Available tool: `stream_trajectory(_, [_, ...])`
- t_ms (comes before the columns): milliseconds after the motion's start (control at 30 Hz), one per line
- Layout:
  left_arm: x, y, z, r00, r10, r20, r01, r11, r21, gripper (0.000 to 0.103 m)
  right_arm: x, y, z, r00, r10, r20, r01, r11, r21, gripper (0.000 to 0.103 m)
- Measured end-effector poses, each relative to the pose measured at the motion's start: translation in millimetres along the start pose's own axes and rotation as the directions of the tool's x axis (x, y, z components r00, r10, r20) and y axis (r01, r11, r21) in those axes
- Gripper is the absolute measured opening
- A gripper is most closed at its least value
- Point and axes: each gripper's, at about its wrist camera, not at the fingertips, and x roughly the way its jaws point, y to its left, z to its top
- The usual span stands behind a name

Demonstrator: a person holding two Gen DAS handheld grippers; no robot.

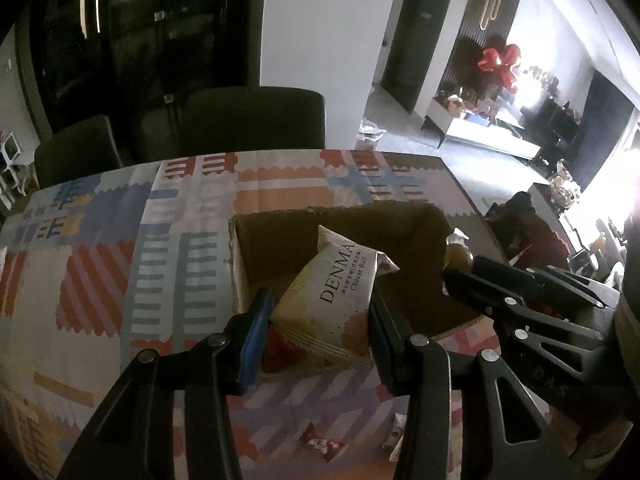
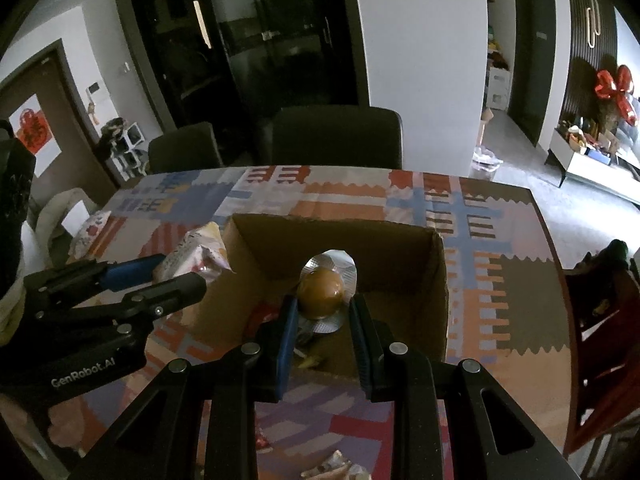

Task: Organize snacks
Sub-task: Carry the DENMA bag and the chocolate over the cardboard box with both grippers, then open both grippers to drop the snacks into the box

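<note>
Left wrist view: left gripper (image 1: 318, 322) clamped on a pale Cheese Ball snack packet (image 1: 336, 292), blue pad pressing its left edge, black finger its right. Packet held tilted over the near left corner of an open cardboard box (image 1: 280, 216) standing on a patchwork tablecloth (image 1: 100, 264). Something red (image 1: 280, 350) showing just under the packet, too dim to identify. To the right, right gripper (image 1: 450, 276) reaching in over the box with a brown, foil-backed snack (image 1: 458, 254) at its tip. Small red-and-white wrapper (image 1: 324, 444) lying on the cloth near the camera, another scrap (image 1: 398, 432) just beside it. Two dark chairs (image 1: 256, 120) at the far side of the table; red balloon decoration (image 1: 500, 62) far right in a bright room.

Right wrist view: right gripper (image 2: 324, 312) closed on a round brown snack in a foil-backed blister (image 2: 322, 290), held above the box interior (image 2: 400, 248). Red wrapper (image 2: 262, 316) and small yellowish pieces (image 2: 310, 360) on the box floor. At left, left gripper (image 2: 176, 270) holding the pale packet (image 2: 196, 254) at the box's left wall. More wrappers (image 2: 336, 468) on the cloth at the near edge. Dark chairs (image 2: 336, 136) beyond the table, dark glass doors (image 2: 256, 40) farther back.
</note>
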Motion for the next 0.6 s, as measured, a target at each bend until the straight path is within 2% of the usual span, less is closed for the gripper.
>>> stream_trajectory(33, [2, 1, 3, 1.0, 0.007, -0.003, -0.007, 1.0, -0.004, 0.049, 3, -3, 1, 1.0, 0.002, -0.003, -0.002, 1.0, 0.007, 0.028])
stream_trajectory(133, [8, 2, 9, 0.998, 0.058, 0.005, -0.058, 0.998, -0.006, 0.074, 11, -8, 6, 1.0, -0.004, -0.024, 0.004, 1.0, 0.024, 0.029])
stream_trajectory(167, [7, 3, 9, 0.997, 0.082, 0.015, -0.082, 0.997, -0.003, 0.076, 13, -9, 7, 0.999, -0.016, -0.03, 0.017, 0.999, 0.031, 0.031])
stream_trajectory(233, [6, 3, 8, 0.993, 0.118, 0.018, -0.118, 0.993, 0.004, 0.077, 14, -12, 6, 0.999, -0.039, -0.033, 0.04, 0.998, 0.04, 0.039])
stream_trajectory(367, [-5, 2, 1, 0.989, 0.137, 0.052, -0.139, 0.99, 0.02, 0.08, 9, -11, 1, 0.998, -0.06, -0.037, 0.061, 0.998, 0.03, 0.039])
stream_trajectory(600, [-22, 1, -13, 0.992, 0.114, 0.059, -0.115, 0.993, 0.008, 0.082, -6, -9, -12, 0.998, -0.054, -0.038, 0.056, 0.997, 0.058, 0.045])
